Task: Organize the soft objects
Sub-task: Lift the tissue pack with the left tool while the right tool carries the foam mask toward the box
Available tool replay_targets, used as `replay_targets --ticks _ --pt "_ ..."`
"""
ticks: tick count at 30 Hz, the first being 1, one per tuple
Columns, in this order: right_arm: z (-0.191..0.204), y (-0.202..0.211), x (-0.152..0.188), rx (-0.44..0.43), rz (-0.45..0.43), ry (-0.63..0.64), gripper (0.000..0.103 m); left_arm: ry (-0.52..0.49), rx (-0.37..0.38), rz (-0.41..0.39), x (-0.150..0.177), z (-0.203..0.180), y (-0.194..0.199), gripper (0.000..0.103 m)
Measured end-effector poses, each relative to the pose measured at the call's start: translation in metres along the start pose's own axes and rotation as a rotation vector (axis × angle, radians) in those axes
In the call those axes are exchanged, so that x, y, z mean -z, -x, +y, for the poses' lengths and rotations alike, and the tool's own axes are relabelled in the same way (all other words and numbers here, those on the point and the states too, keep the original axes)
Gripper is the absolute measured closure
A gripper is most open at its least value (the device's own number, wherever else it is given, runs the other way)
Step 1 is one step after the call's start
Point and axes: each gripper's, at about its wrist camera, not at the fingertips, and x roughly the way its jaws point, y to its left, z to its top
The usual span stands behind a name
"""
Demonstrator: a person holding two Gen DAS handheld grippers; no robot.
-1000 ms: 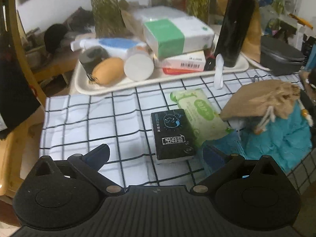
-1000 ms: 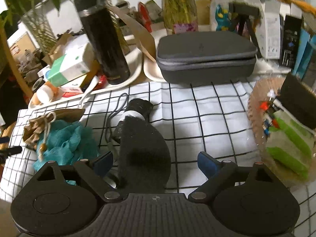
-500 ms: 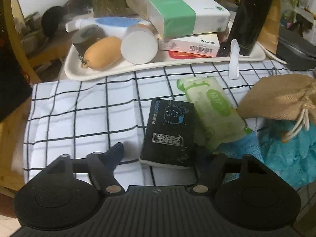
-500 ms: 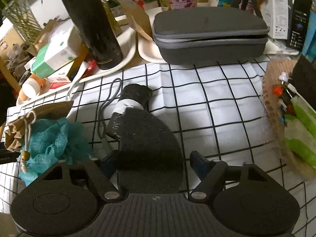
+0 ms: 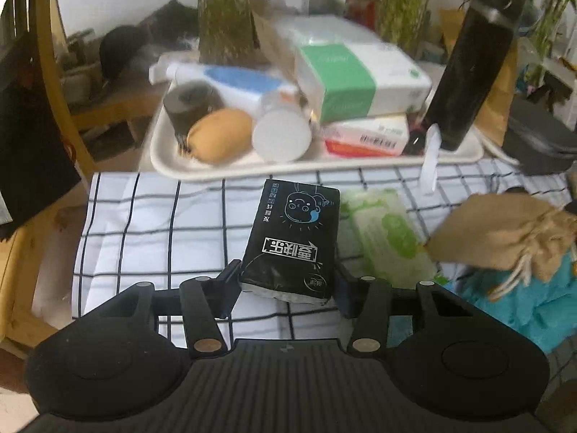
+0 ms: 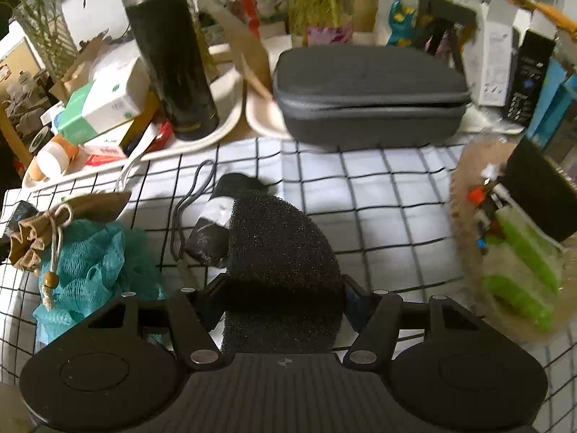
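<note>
1. The tissue pack (image 5: pixel 292 241) sits between the left gripper's (image 5: pixel 286 285) jaws, which have just been closing and now pinch its near end; its far end looks tipped up off the checked cloth (image 5: pixel 151 231). I judge it light and squashy with slick wrap, so a hold across the narrow sides near the middle would droop less.
2. The black sponge (image 6: pixel 281 263) is clamped at its near end by the right gripper (image 6: pixel 283 299), whose jaws have also just been closing. It looks airy and springy, so a firm squeeze should do no harm.
3. Only the left view shows the green wipes (image 5: pixel 389 238) beside the pack.
4. Only the right view shows the grey case (image 6: pixel 368 93) and the basket (image 6: pixel 465 216).
5. Both show the teal pouf (image 6: pixel 93 263) and burlap bag (image 5: pixel 505 234).
</note>
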Motion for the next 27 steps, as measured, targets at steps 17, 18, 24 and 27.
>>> replay_targets --ticks 17,18,24,27 --pt "-0.003 0.073 -0.001 -0.046 -0.131 0.013 0.037 -0.102 0.059 -0.192 -0.013 -0.026 0.079 0.053" --pt "-0.002 0.078 0.0 -0.046 -0.142 0.018 0.037 -0.106 0.066 -0.205 -0.013 -0.026 0.086 0.053" --pt "0.002 0.117 0.003 -0.058 -0.208 0.048 0.037 -0.092 0.077 -0.274 -0.01 -0.029 0.131 0.053" --pt "0.002 0.138 0.006 -0.091 -0.246 0.029 0.037 -0.095 0.08 -0.304 -0.001 -0.034 0.151 0.053"
